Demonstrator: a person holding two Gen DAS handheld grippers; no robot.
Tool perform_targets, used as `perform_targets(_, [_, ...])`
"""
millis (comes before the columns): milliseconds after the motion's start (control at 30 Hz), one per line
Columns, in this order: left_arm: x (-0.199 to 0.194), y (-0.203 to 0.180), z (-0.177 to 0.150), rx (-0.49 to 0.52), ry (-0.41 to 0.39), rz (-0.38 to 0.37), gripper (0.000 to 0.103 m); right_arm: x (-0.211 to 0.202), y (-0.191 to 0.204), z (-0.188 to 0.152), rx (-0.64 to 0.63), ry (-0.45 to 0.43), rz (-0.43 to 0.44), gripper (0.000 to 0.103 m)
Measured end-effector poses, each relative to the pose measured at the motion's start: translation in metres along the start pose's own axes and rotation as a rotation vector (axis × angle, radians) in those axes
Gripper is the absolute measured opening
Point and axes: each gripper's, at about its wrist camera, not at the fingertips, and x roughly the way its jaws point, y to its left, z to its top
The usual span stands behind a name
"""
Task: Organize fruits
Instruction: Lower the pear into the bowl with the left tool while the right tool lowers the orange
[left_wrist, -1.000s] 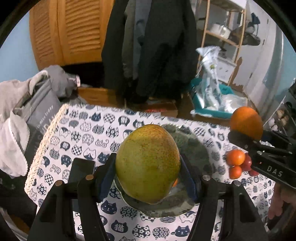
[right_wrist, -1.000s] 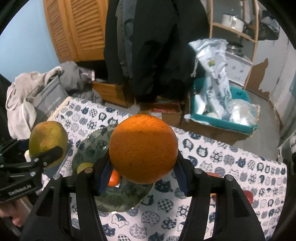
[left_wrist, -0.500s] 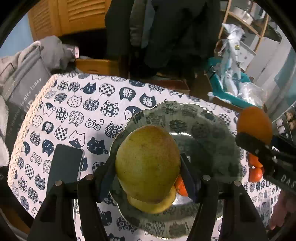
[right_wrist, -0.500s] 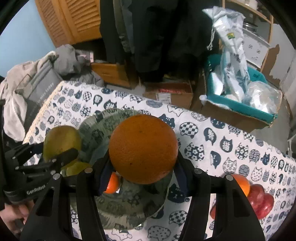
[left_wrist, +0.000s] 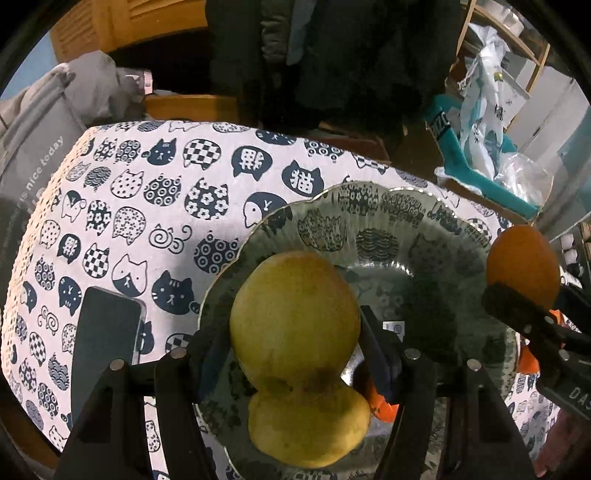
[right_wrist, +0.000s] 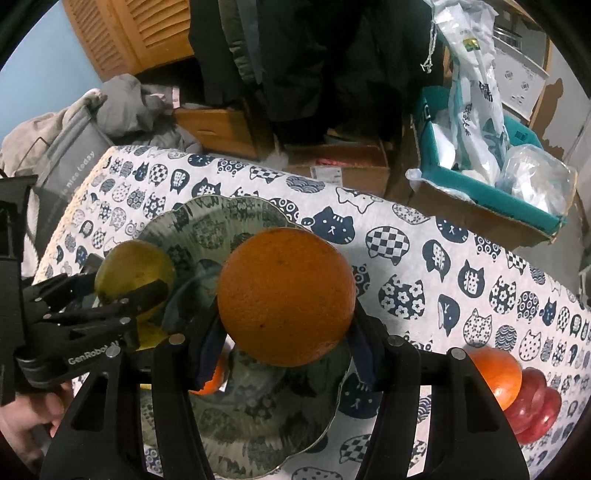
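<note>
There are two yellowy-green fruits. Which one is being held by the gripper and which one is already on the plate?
The upper yellow-green fruit is gripped between the left gripper's fingers. The lower one lies loose on the patterned plate, beneath it.

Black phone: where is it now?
Left wrist view, lower left: the phone lies flat on the cat-print tablecloth, just left of the patterned plate.

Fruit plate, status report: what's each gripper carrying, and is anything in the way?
Left gripper shut on yellow-green pear. Right gripper shut on orange. Both over patterned plate. Plate already holds second pear and small orange fruit; far half free.
</note>
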Motion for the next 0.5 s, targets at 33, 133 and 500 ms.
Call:
perform_targets(33, [0.003, 0.000, 0.000, 0.001, 0.005, 0.000, 0.067, 0.001, -0.001, 0.000, 0.003, 0.002, 0.001, 0.060])
perform_targets(133, [0.014, 0.002, -0.002, -0.014, 0.032, -0.007, 0.067, 0.003, -0.001, -0.001, 0.004, 0.004, 0.003, 0.060])
perform_targets(500, [0.011, -0.013, -0.001, 0.050, 0.003, 0.039, 0.073, 0.003, -0.001, -0.001, 0.010, 0.006, 0.006, 0.060])
